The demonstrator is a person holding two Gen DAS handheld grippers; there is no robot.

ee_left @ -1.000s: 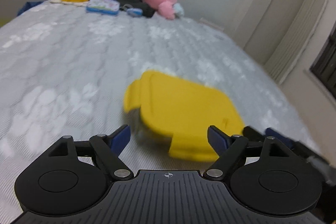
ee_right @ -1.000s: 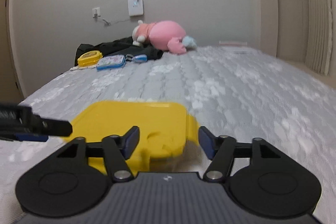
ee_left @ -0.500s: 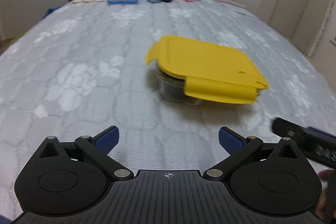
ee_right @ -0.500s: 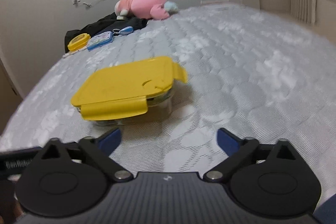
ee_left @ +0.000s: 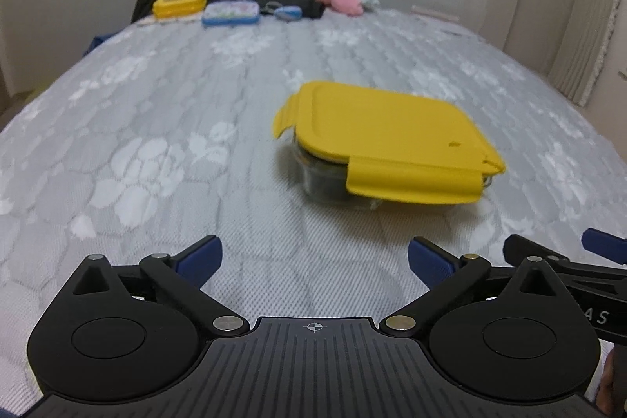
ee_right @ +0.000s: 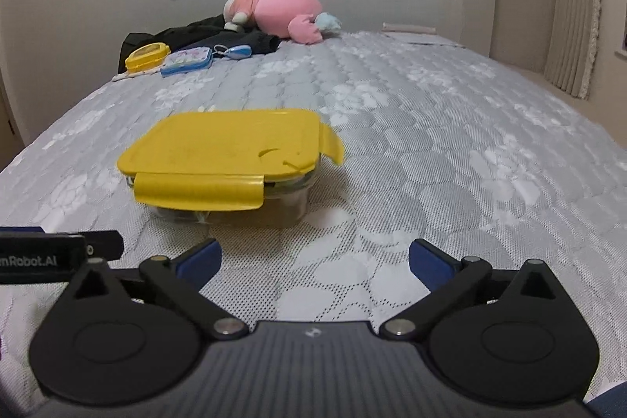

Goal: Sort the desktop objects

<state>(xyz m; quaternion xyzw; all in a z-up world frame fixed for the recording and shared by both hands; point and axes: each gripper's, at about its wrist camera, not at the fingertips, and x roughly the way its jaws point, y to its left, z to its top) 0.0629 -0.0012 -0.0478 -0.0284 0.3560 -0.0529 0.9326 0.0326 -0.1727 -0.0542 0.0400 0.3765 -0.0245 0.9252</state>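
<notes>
Glass food container with yellow lid (ee_left: 386, 140) (ee_right: 225, 153) resting on the grey patterned mattress (ee_left: 156, 112), ahead of and apart from both tools. Left gripper (ee_left: 313, 255) and right gripper (ee_right: 313, 257): jaws spread wide, holding nothing. Far end: pink plush toy (ee_right: 280, 10), small yellow box (ee_left: 178, 2), blue case (ee_left: 231, 12).

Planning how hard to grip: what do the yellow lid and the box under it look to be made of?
The yellow lid looks like matte plastic: opaque, even colour, thin flaps hanging over the edges. The box under it looks like clear glass or hard clear plastic: see-through walls with dark contents showing; the blur leaves open which.
</notes>
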